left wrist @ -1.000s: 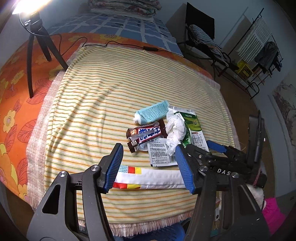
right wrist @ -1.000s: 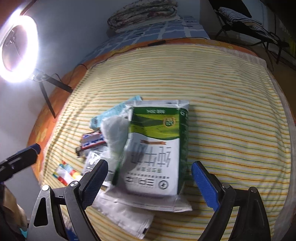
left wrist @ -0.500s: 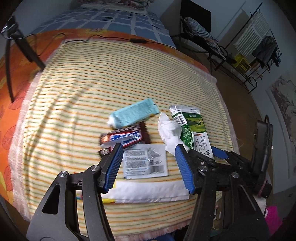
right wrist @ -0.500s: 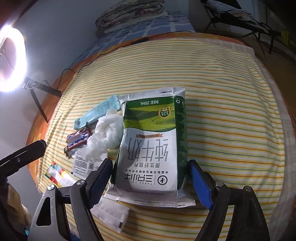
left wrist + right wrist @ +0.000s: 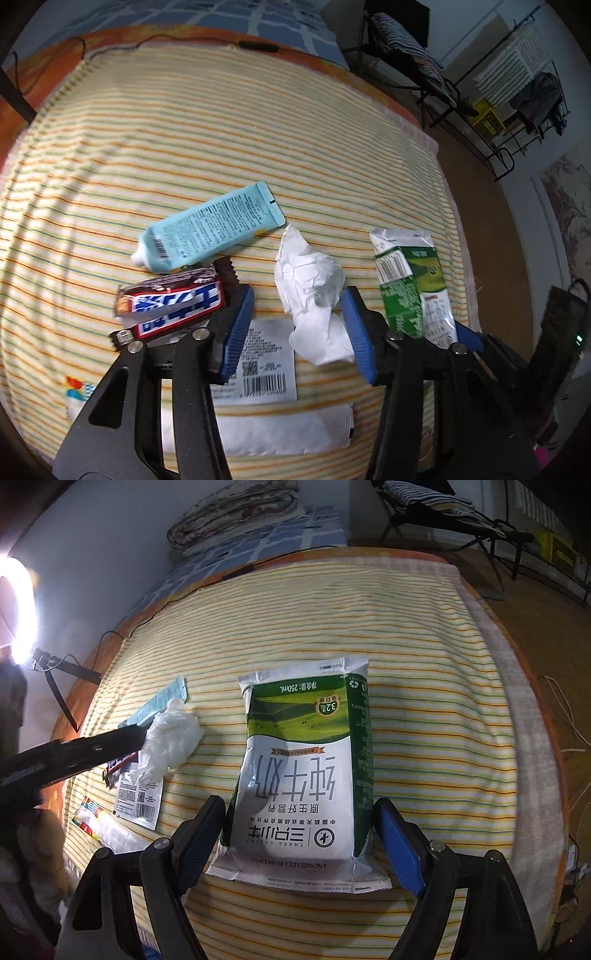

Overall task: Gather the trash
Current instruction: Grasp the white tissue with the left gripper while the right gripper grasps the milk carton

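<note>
Your left gripper (image 5: 299,328) hides a good deal: its left finger covers the near end of the candy bar wrapper (image 5: 173,301) and the edge of the white barcode sachet (image 5: 264,363), and its frame cuts off most of the long white packet (image 5: 280,428) along the blanket's near edge, so only a colourful corner shows at far left. The pale blue tube (image 5: 212,227) lies in full view just beyond the candy wrapper on the striped blanket (image 5: 221,129). Your left jaws are spread wide, and the crumpled tissue (image 5: 314,291) sits between them, its lower part against the right finger; whether the left finger touches it you cannot tell. To the right, the green and white milk pouch (image 5: 410,280) is partly masked by your right gripper's tips in the left view. In the right view, your right gripper (image 5: 299,840) is also released, its fingers straddling the near end of that pouch (image 5: 303,771), close to both sides.
</note>
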The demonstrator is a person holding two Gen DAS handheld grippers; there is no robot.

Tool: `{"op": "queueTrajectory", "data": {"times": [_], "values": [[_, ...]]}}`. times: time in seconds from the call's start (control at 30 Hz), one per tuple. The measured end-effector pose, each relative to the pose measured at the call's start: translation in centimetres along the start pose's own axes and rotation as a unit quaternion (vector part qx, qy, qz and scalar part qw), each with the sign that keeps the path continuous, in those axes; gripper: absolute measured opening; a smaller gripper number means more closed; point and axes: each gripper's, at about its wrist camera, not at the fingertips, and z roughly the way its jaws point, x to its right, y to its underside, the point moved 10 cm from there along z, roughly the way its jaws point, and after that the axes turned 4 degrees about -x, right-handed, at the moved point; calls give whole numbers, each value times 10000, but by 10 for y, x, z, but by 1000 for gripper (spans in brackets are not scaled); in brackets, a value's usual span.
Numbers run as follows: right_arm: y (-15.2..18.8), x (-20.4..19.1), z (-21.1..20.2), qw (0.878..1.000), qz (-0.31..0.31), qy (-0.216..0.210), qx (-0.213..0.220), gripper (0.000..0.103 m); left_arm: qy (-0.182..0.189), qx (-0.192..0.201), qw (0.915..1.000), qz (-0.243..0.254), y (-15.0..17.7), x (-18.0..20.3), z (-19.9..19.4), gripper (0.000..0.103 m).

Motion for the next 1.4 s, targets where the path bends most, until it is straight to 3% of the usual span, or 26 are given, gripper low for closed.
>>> {"op": "queueTrajectory", "data": {"times": [0.43, 0.77, 0.8, 0.83, 0.9, 1.4], "values": [[3, 12, 3, 9999, -61, -1, -116, 85, -241, 43, 9992, 312, -8, 9, 20, 16], [-21, 22, 19, 9995, 25, 295, -59, 88, -266, 100, 9991, 327, -6, 0, 11, 14], [-23, 22, 20, 9996, 61, 277, -64, 87, -264, 112, 9991, 318, -6, -1, 9, 13], [-24, 22, 21, 9996, 111, 235, -62, 78, -235, 133, 9992, 311, -5, -3, 6, 13], [-27, 21, 20, 9996, 184, 194, -50, 77, -221, 160, 9992, 299, -5, -4, 1, 13], [-28, -7, -53, 9975, -35, 92, 702, 75, 72, 647, 9967, 490, 7, 3, -80, 13]]}}
